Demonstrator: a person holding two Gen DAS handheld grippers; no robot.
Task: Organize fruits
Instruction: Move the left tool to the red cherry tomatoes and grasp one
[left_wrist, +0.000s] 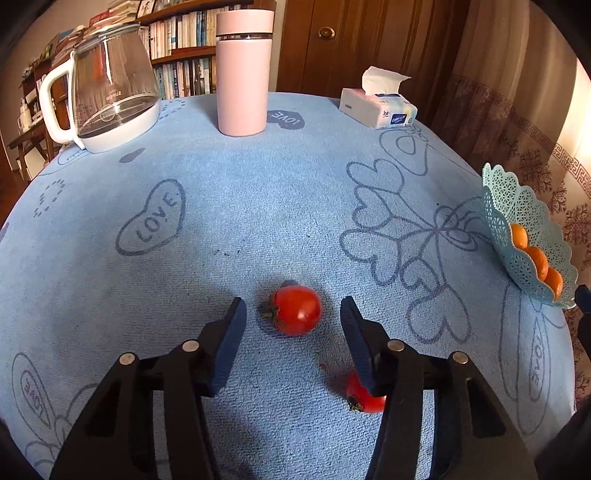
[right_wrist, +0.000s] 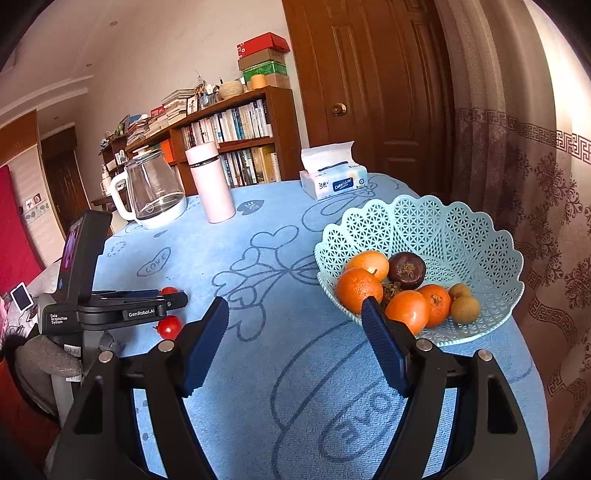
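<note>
Fruits lie in two groups on a bench (left_wrist: 280, 206) draped in a blue cloth (right_wrist: 280, 369) printed with hearts: most are already gathered in a pale blue lattice basket (right_wrist: 465, 236) near the bench's right edge, while two red tomatoes sit loose on the cloth toward its near left side.

Along the far edge stand a glass kettle (left_wrist: 110, 88), a pink flask (left_wrist: 242, 70) and a box of tissues (left_wrist: 376, 107), well apart from the fruit.

The basket holds several oranges (right_wrist: 358, 288), a dark round fruit (right_wrist: 406, 271) and two small brown ones (right_wrist: 464, 308).

The left hand-held gripper (left_wrist: 293, 314) hangs low with its jaws spread wide on either side of one tomato (left_wrist: 297, 310), touching nothing. The second tomato (left_wrist: 364, 398) lies just nearer, partly hidden behind the right-side finger.

The right hand-held gripper (right_wrist: 295, 325) is also open and empty, held above bare cloth just in front of the basket.

By the look of things the sorting is mostly done; the two tomatoes appear to be what remains, and the one framed by the left jaws seems next to go.
</note>
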